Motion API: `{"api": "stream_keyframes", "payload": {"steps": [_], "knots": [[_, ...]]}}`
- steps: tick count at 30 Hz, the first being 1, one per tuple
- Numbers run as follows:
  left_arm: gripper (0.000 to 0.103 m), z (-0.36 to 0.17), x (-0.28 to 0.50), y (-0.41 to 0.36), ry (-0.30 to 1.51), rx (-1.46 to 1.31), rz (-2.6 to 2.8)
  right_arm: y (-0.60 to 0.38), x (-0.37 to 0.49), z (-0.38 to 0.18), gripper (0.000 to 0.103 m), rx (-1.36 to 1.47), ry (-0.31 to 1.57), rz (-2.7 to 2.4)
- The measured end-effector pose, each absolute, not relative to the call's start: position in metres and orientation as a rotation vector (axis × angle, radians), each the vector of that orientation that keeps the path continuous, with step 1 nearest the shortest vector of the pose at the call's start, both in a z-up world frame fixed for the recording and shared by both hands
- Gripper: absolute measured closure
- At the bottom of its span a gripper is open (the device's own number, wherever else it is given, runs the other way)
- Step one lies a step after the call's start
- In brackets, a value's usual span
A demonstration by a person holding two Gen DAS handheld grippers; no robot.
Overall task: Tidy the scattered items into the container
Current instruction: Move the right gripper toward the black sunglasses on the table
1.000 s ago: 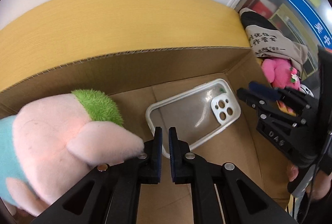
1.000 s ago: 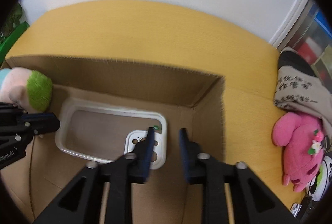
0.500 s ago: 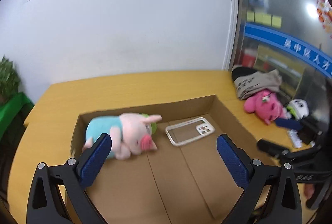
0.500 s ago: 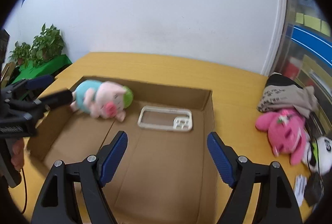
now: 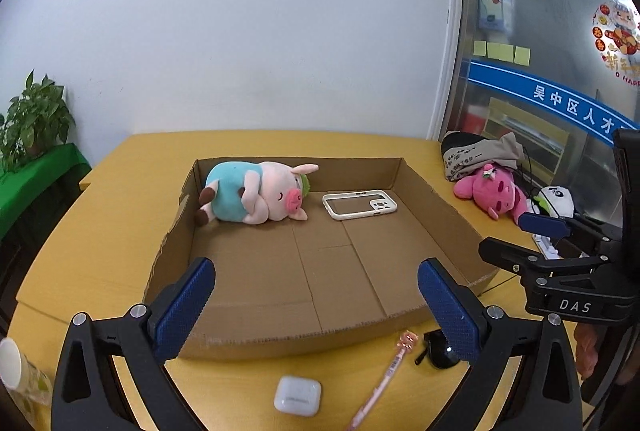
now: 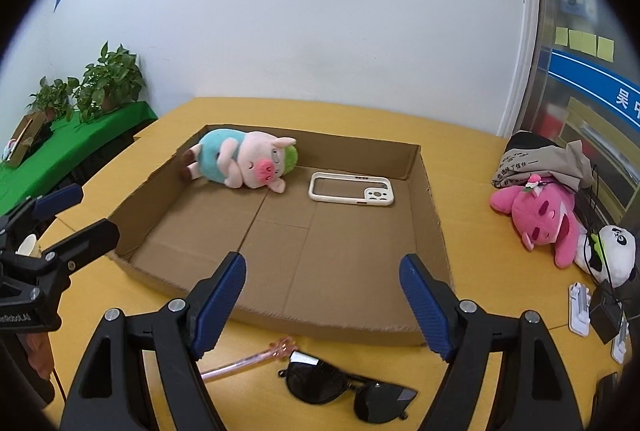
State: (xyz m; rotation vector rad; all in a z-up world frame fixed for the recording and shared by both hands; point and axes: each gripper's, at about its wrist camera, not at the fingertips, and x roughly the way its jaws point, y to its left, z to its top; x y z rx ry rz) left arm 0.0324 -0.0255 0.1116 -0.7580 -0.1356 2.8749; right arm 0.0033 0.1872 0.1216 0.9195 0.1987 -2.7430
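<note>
Both jaws wide, empty | L gripper (image 5: pixel 316 305) → earbud case (image 5: pixel 297 395) | R gripper (image 6: pixel 324 305) → sunglasses (image 6: pixel 348 393), pinch bridge, then box (image 6: pixel 434 227)

Both wrist cams sit at the near table edge, tilted down across the cardboard box (image 5: pixel 436 199) toward the far wall. Left cam views from left, right from right; both share box, each catching the other gripper.
</note>
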Motion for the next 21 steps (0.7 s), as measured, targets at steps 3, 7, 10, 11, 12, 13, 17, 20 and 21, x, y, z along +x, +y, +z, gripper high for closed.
{"api": "stream_keyframes", "payload": {"steps": [3,7,10,11,12,13,17,20,21], "knots": [[0.0,0.102,0.045,-0.024,-0.141,-0.765,2.891,0.184,0.017,0.113,0.024,0.915,0.209,-2.739],[0.0,0.084,0.055,-0.019,-0.142,-0.798,2.883,0.188,0.031,0.097,0.024,0.922,0.191,-2.73],[0.0,0.071,0.058,-0.016,-0.145,-0.83,2.873,0.192,0.037,0.084,0.024,0.938,0.172,-2.728],[0.0,0.068,0.059,-0.015,-0.144,-0.838,2.871,0.194,0.038,0.081,0.024,0.943,0.165,-2.725],[0.0,0.064,0.06,-0.015,-0.141,-0.845,2.871,0.196,0.04,0.077,0.024,0.945,0.159,-2.724],[0.0,0.061,0.06,-0.015,-0.135,-0.854,2.87,0.198,0.042,0.074,0.024,0.947,0.152,-2.721],[0.0,0.047,0.063,-0.02,-0.14,-0.907,2.862,0.205,0.046,0.056,0.024,0.983,0.118,-2.688],[0.0,0.036,0.066,-0.025,-0.118,-0.957,2.847,0.212,0.046,0.039,0.024,1.038,0.095,-2.656],[0.0,0.032,0.068,-0.026,-0.112,-0.976,2.844,0.215,0.046,0.033,0.024,1.058,0.089,-2.645]]}}
